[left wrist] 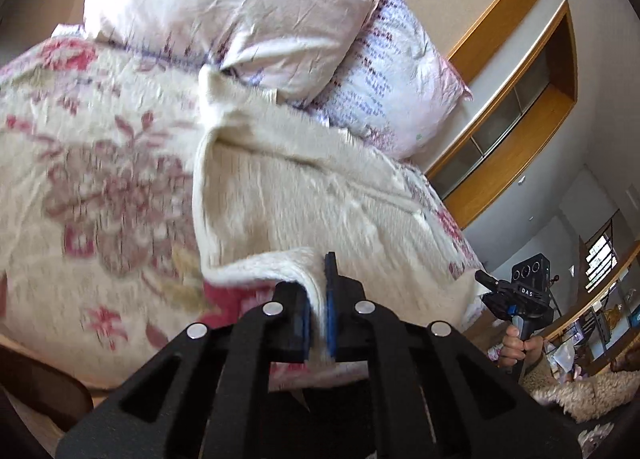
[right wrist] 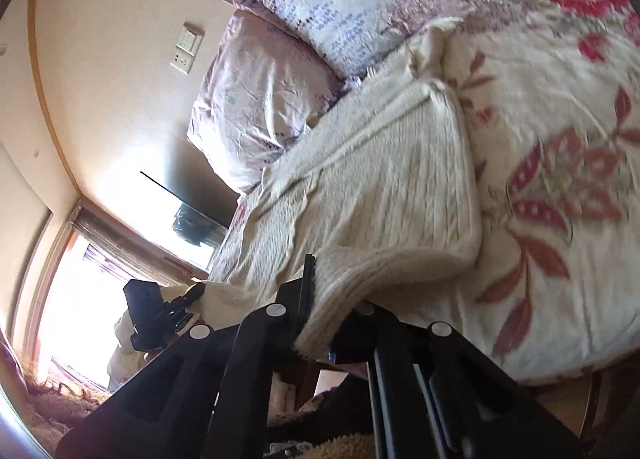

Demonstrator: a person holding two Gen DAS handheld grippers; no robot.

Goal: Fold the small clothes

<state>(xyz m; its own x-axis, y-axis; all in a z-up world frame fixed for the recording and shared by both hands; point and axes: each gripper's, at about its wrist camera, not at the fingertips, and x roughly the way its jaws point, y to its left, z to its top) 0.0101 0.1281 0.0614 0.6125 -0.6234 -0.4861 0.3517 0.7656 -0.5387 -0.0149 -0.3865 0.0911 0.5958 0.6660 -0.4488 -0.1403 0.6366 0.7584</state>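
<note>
A cream fuzzy garment [left wrist: 300, 187] lies spread on a floral bedspread [left wrist: 100, 179]. In the left wrist view my left gripper [left wrist: 319, 299] is shut on its near edge, with the cloth pinched between the blue pads [left wrist: 330, 299]. Off to the right, the right gripper [left wrist: 482, 280] grips the garment's other near corner, held by a hand [left wrist: 516, 347]. In the right wrist view the garment [right wrist: 380, 179] drapes over my right gripper [right wrist: 326, 305], which is shut on the hem; one finger is hidden under the cloth. The left gripper [right wrist: 198, 291] shows at the left, pinching its corner.
Two pink-and-lilac patterned pillows [left wrist: 224, 7] [left wrist: 392, 83] lie at the head of the bed, just beyond the garment. A wooden shelf unit [left wrist: 532, 107] stands by the wall on the right. A bright window [right wrist: 80, 283] and a wall socket [right wrist: 186, 47] are on the other side.
</note>
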